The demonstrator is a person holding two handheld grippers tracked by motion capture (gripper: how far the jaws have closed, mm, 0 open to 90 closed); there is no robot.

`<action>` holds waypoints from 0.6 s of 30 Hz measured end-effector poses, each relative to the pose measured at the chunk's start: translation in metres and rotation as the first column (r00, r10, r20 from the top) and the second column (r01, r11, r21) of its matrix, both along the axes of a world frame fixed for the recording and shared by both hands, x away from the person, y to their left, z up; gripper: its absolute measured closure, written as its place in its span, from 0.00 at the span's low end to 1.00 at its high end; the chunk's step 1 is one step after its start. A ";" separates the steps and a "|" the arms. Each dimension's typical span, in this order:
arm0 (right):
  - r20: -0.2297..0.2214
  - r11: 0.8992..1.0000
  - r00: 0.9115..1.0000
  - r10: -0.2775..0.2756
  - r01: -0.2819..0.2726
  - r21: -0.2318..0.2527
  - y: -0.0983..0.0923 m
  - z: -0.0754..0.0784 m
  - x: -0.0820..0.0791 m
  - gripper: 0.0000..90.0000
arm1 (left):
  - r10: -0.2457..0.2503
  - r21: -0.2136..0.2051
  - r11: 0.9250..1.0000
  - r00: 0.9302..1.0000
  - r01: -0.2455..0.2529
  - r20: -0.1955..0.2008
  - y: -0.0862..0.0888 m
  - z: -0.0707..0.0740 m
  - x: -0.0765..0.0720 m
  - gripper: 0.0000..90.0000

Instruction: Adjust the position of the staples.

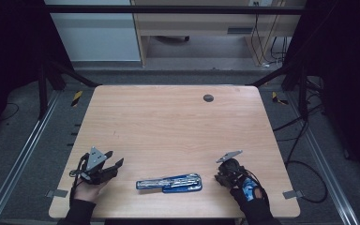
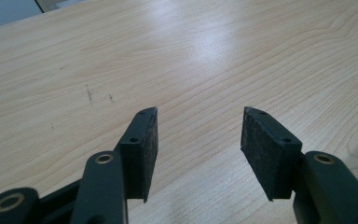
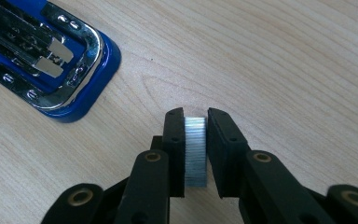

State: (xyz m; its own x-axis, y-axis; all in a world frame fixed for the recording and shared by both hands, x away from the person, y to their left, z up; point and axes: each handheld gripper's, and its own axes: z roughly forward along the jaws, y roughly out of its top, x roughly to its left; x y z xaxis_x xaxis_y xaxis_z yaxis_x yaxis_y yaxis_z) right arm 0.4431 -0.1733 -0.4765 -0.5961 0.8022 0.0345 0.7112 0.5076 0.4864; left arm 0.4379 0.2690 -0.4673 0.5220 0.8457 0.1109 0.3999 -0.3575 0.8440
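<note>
Staple strip (image 3: 196,151) shiny ribbed metal; stapler (image 3: 51,56) glossy blue, chrome.

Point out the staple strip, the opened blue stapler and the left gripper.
staple strip (image 3: 196,151), right gripper view, its ridged top face between the jaws.
blue stapler (image 1: 169,183), high view, middle of its opened body.
left gripper (image 2: 198,140), left gripper view, midway between its fingertips.

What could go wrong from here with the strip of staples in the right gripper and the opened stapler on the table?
1. The right gripper pinches the thin staple strip between its pads; a harder squeeze might snap it.
2. The blue stapler lies open and unheld, with the left gripper open over bare table, so pushing staples in may make it slide.
</note>
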 end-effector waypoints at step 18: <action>0.021 1.000 1.000 0.011 -0.011 -0.015 -0.005 0.000 0.014 0.86 | -0.010 0.013 1.000 1.000 0.010 0.002 -0.003 0.000 0.000 0.51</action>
State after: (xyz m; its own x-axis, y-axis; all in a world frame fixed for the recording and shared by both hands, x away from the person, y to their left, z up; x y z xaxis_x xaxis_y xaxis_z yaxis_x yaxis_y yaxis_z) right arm 0.4569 -0.1785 -0.4769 -0.6055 0.7958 0.0098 0.6952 0.5229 0.4932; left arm 0.4374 0.2665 -0.4677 0.5306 0.8387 0.1230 0.3945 -0.3728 0.8399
